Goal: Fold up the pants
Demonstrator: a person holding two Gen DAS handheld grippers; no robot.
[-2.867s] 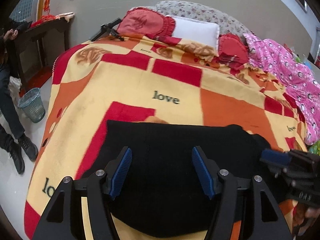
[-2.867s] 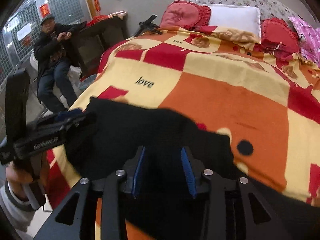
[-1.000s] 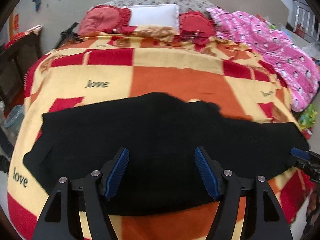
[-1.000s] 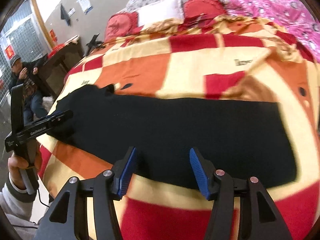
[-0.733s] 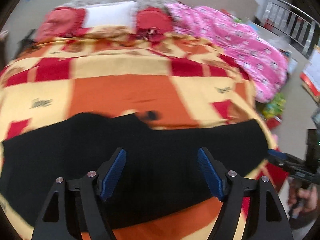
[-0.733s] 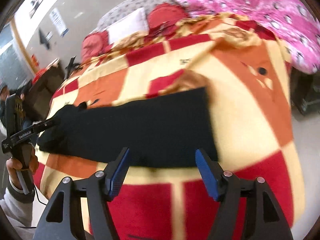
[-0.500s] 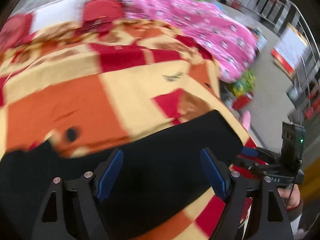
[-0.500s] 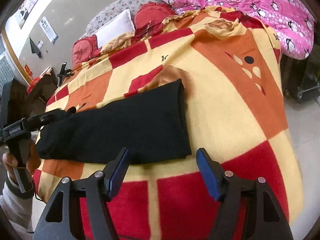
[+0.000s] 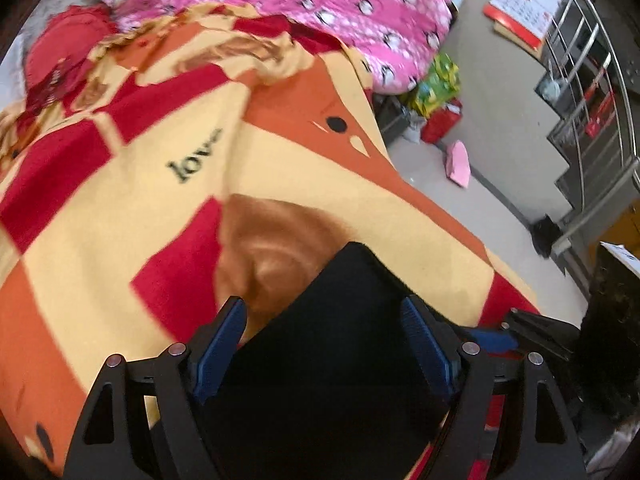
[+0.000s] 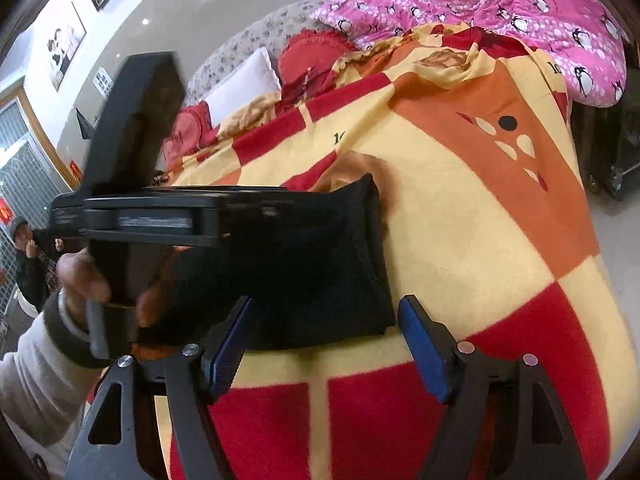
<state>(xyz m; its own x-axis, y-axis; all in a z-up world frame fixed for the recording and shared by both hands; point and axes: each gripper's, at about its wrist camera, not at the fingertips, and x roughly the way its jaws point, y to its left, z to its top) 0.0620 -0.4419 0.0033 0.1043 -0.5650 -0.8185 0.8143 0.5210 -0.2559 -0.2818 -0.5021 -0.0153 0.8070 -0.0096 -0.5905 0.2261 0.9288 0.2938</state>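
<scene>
Checked in red, orange and cream, a blanket [image 9: 120, 208] printed with the word "love" covers the bed in the left wrist view, with a pink penguin-print quilt [image 9: 320, 4] heaped far beyond the tongs and a grey floor off to their right. The left tongs [image 9: 324, 344] hang wide open and empty over the end of the black pants [image 9: 340, 320], whose far corner lies just ahead, between the blue pads. Another blue-padded tip, apparently the other tool, shows low on the right, just beyond the right-hand finger.

From the right wrist view, the right tongs [image 10: 324, 344] are likewise spread wide and hold nothing. The pants' squared end [image 10: 320, 264] lies flat on the blanket directly ahead of them, its near edge close in front of the pads. To the left of these tongs the person's hand [image 10: 80, 280] grips the handle of the left tool, which reaches across above the cloth. A white pillow [image 10: 244, 84] and red cushions sit at the distant head of the bed.

Judging by the layout, both tools are lining up on the leg end. The next move likely calls for lowering each pair onto a corner, pinching the fabric, then carrying it over toward the waist.
</scene>
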